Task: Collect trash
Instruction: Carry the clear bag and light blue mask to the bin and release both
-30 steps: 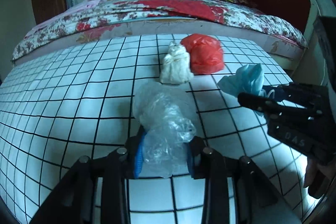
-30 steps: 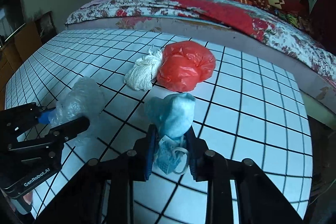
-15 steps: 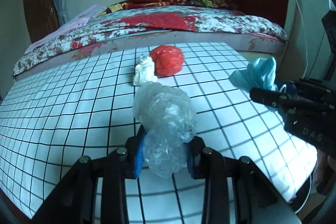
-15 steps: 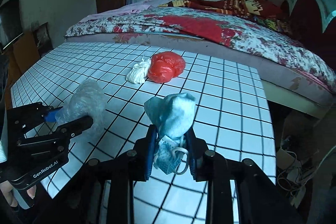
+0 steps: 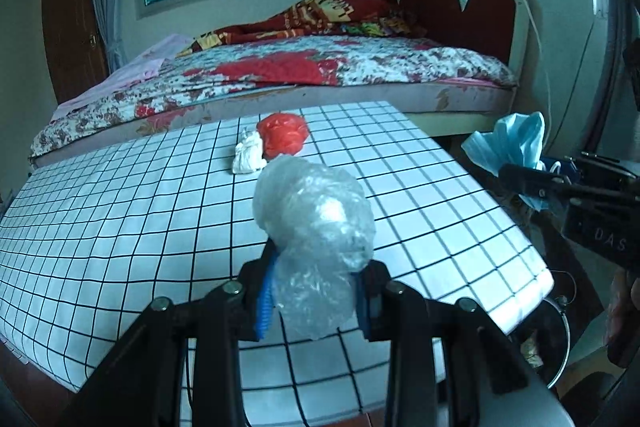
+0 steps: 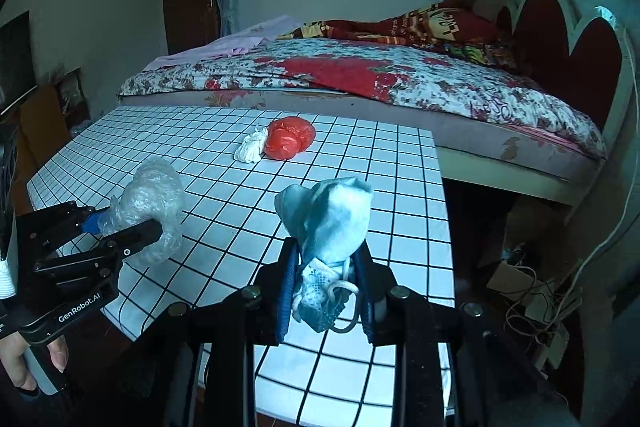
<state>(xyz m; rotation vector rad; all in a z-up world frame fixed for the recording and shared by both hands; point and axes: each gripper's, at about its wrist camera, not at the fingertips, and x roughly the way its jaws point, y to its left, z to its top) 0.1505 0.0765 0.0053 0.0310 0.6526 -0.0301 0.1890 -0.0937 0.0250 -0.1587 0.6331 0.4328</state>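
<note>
My left gripper [image 5: 316,297] is shut on a crumpled clear plastic bag [image 5: 316,227], held above the near edge of the white gridded table [image 5: 120,211]; it also shows in the right wrist view [image 6: 150,209]. My right gripper [image 6: 326,293] is shut on a crumpled blue face mask [image 6: 332,223], held above the table's near right edge; the mask shows in the left wrist view [image 5: 516,143]. A red plastic bag [image 5: 282,135] and a white wad [image 5: 248,157] lie touching at the table's far side.
A bed [image 6: 380,79] with a floral cover runs behind the table. Cables and a power strip [image 6: 536,303] lie on the floor to the right of the table. A round metal-rimmed object [image 5: 556,343] sits low past the table's right corner.
Both grippers have lifted and pulled back from the table with their loads; the red bag and white wad now look smaller and farther away.
</note>
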